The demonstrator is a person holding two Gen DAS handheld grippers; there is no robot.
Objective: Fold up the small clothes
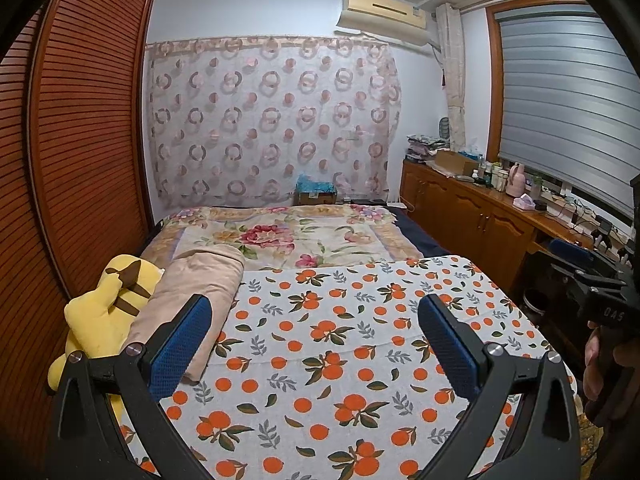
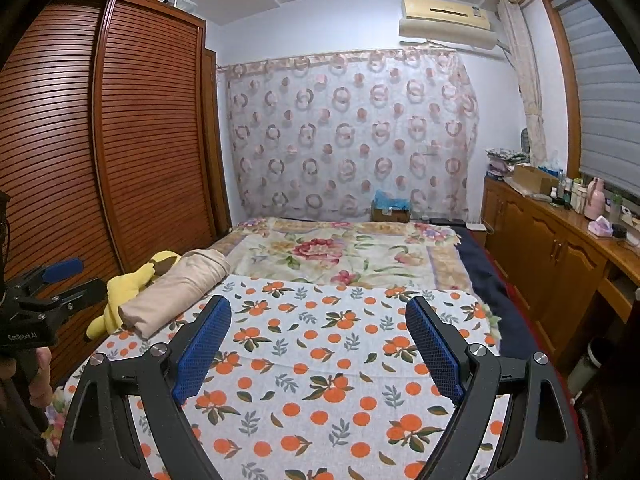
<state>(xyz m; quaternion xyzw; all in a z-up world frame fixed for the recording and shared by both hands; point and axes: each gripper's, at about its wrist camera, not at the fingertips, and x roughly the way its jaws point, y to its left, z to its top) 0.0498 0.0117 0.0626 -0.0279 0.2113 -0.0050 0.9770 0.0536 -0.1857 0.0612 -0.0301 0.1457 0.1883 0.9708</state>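
Observation:
A white cloth printed with oranges and leaves (image 1: 340, 344) (image 2: 320, 344) lies spread flat over the near part of the bed. A beige folded cloth (image 1: 200, 284) (image 2: 176, 284) rests at its left edge. My left gripper (image 1: 314, 312) hovers open above the printed cloth, and nothing is between its blue pads (image 1: 180, 344). My right gripper (image 2: 318, 312) is also open and empty over the same cloth. The beige cloth is left of both grippers, just beyond the left finger of each. In the right wrist view the left gripper (image 2: 74, 278) shows at the far left edge.
A yellow plush toy (image 1: 108, 304) (image 2: 128, 284) lies against the beige cloth. A floral blanket (image 1: 288, 236) covers the far bed. A brown slatted wardrobe (image 1: 80, 140) stands on the left. A wooden cabinet (image 2: 560, 248) with bottles runs along the right. A person's hand (image 1: 600, 364) grips a handle.

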